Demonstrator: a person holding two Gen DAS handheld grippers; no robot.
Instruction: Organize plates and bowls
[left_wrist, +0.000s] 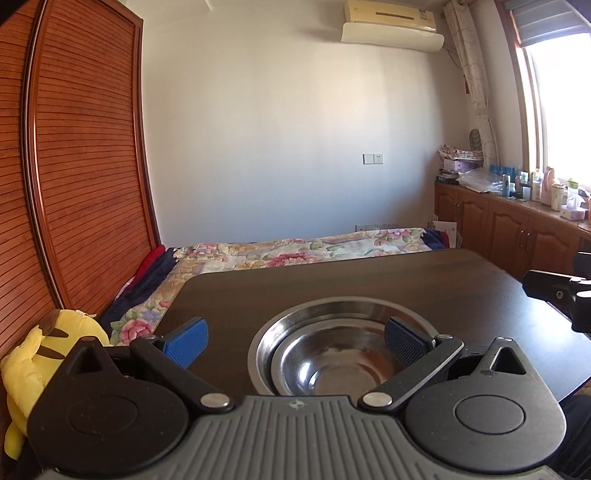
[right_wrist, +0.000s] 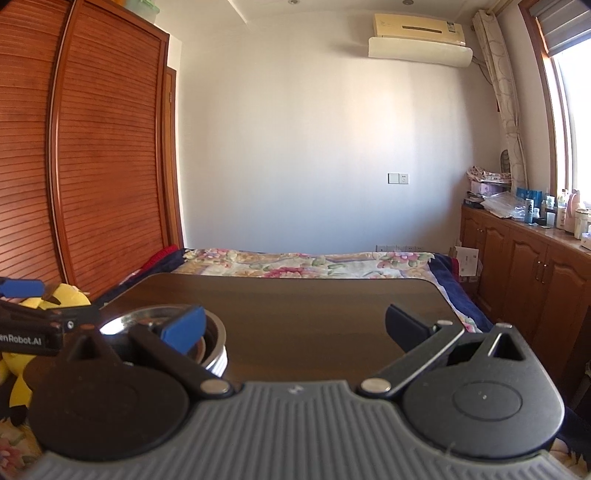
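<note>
Steel bowls (left_wrist: 334, 354), nested, sit at twelve o'clock under the wide-open left tool (left_wrist: 295, 336); the right tool (right_wrist: 295, 328), also wide, has them at nine o'clock.

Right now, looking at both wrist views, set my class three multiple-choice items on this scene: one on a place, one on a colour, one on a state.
1. Where does the smaller steel bowl sit?
A. Inside the larger steel bowl
B. On the bed
C. On the cabinet

2. What colour is the plush toy left of the table?
A. Green
B. Yellow
C. White

3. How does the left gripper stand?
A. Shut on a bowl
B. Open, holding nothing
C. Shut on a plate

Answers: 1 A, its rim lies within the larger bowl's rim. 2 B, its body is yellow with black marks. 3 B, its blue pads stand wide apart with nothing between them.
</note>
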